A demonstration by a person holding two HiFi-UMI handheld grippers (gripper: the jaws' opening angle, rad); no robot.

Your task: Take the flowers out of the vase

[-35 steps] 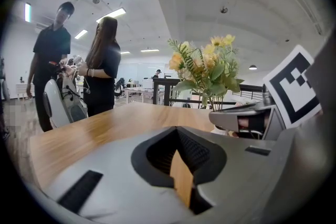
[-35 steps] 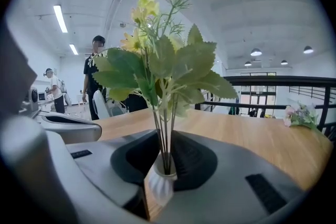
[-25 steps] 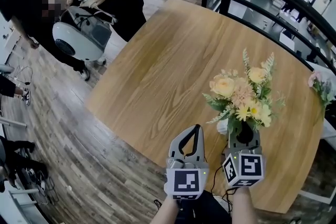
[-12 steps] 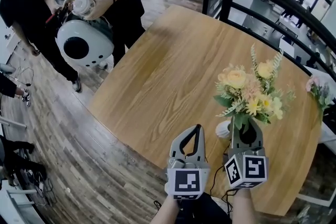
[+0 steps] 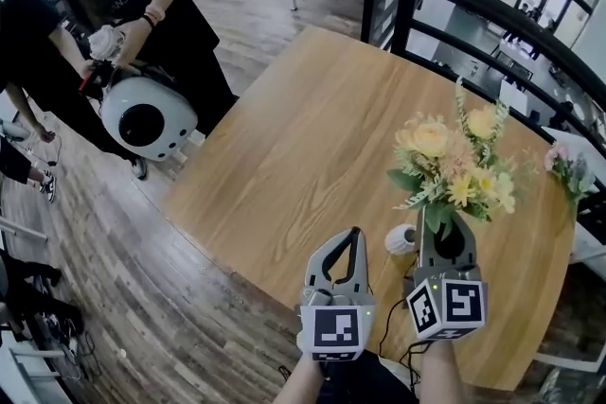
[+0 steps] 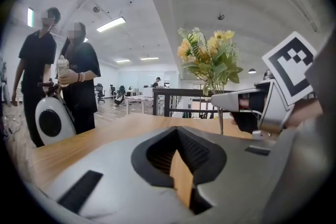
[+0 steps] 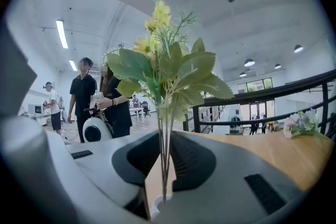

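Note:
A bunch of yellow and peach flowers (image 5: 450,167) stands upright over the round wooden table (image 5: 303,137). My right gripper (image 5: 437,230) is shut on its thin green stems (image 7: 164,165), low down, under the leaves. Just below left of that gripper a small white vase (image 5: 399,239) sits on the table. In the right gripper view the stem ends hang right at the vase's rim (image 7: 156,211). My left gripper (image 5: 353,236) floats beside it on the left, shut and holding nothing, its tips (image 6: 177,131) meeting over the tabletop.
A pink flower bunch (image 5: 568,167) lies at the table's far right edge. A black railing (image 5: 473,5) runs behind the table. Two people stand at the left over a white round device (image 5: 142,116) on the plank floor. The table's near edge is just below my grippers.
Both grippers have risen, the right one lifting the flowers, and more of the white vase shows beneath. The people and the white device have shifted at the left.

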